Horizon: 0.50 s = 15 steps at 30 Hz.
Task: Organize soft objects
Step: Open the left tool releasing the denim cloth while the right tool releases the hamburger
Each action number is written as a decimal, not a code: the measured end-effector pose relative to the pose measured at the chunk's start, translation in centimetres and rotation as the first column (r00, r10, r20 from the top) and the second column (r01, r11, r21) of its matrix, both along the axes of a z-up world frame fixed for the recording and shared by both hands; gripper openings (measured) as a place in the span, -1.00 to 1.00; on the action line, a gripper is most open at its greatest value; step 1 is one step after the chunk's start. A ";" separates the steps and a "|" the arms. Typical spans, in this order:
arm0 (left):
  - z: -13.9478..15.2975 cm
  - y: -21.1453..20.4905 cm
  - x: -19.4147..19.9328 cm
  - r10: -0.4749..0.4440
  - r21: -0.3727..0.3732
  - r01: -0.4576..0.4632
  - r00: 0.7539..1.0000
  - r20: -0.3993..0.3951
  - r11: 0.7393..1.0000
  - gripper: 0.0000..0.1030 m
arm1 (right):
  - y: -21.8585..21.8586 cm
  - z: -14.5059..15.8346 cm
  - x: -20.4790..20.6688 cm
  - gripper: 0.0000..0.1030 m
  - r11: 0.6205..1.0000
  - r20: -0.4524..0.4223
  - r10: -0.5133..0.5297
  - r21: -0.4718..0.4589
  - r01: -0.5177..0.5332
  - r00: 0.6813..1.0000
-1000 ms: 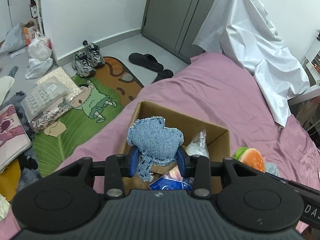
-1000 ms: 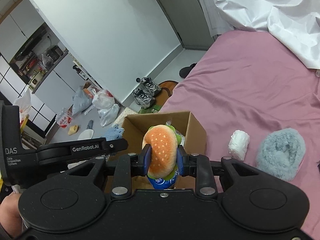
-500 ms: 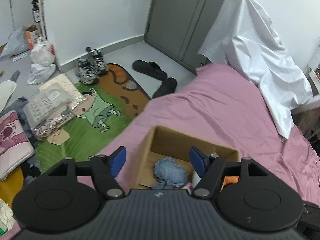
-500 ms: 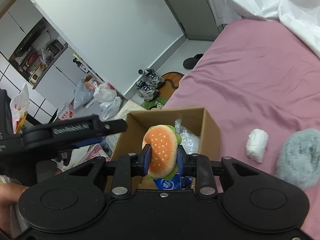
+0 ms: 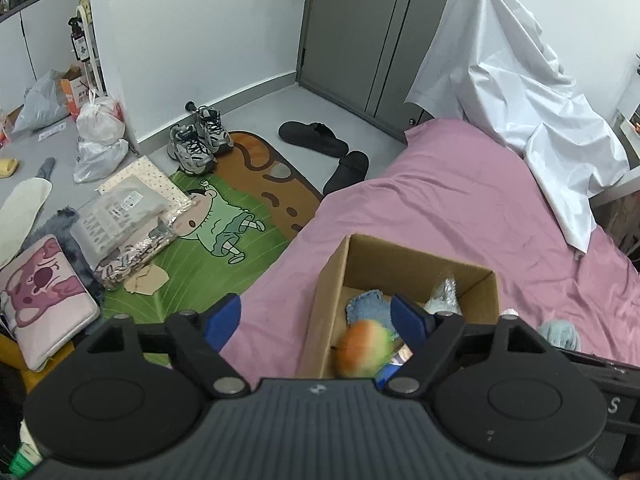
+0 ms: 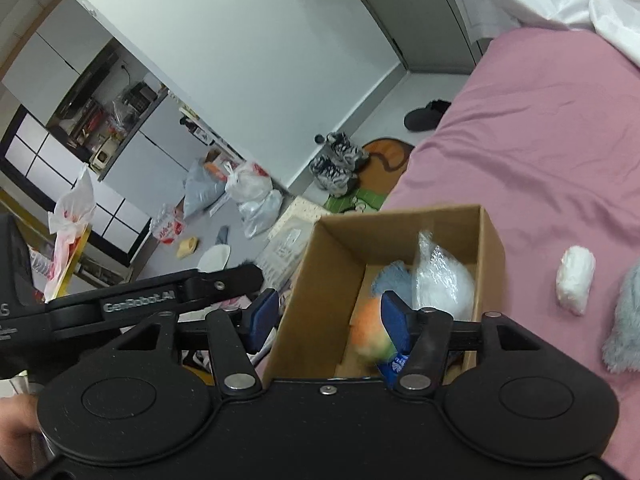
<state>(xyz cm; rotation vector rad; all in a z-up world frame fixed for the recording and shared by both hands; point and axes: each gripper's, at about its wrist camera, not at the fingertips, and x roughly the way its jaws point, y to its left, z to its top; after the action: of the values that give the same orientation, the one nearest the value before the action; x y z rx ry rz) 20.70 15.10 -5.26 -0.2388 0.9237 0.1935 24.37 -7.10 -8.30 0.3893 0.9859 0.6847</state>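
A cardboard box (image 5: 400, 264) stands on the pink bed (image 5: 460, 200). A denim piece (image 5: 368, 308), a clear plastic bag (image 5: 444, 292) and a blurred burger plush (image 5: 362, 348) are inside it. My left gripper (image 5: 316, 316) hovers over the box's near left corner; its jaws are opening with nothing between them. My right gripper (image 6: 328, 314) is above the box (image 6: 332, 280), jaws opening. The burger plush (image 6: 368, 340) is loose below them in the box. A white roll (image 6: 576, 280) and a grey fluffy thing (image 6: 624, 320) lie on the bed to the right.
A white sheet (image 5: 520, 100) drapes over the head of the bed. On the floor to the left are a cartoon mat (image 5: 224, 232), sneakers (image 5: 200, 140), black slippers (image 5: 320, 144), packets (image 5: 120, 216) and plastic bags (image 5: 100, 140).
The left jaws opened and the denim piece dropped into the box; that gripper drew back and up. The right jaws opened and the burger plush fell from them into the box.
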 end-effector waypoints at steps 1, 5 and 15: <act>0.1 0.1 -0.2 0.004 -0.002 -0.004 1.000 -0.001 1.000 0.69 | -0.1 0.0 -0.1 0.14 1.000 -0.003 -0.003 -0.007 0.003 1.000; 0.2 0.5 -1.0 0.026 -0.019 -0.026 0.999 -0.029 0.999 0.77 | -0.5 0.8 -1.0 0.48 0.999 0.031 -0.015 -0.049 0.017 0.999; 1.2 -0.8 -2.5 0.045 -0.012 -0.045 0.998 -0.049 0.999 0.96 | -2.4 2.4 -2.1 0.89 0.993 0.081 -0.055 -0.097 0.063 0.995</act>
<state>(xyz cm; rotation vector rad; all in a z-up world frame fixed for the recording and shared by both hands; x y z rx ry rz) 18.15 14.35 -4.06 -0.2679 0.9684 0.2356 22.23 -9.46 -5.87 0.3009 0.9269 0.5907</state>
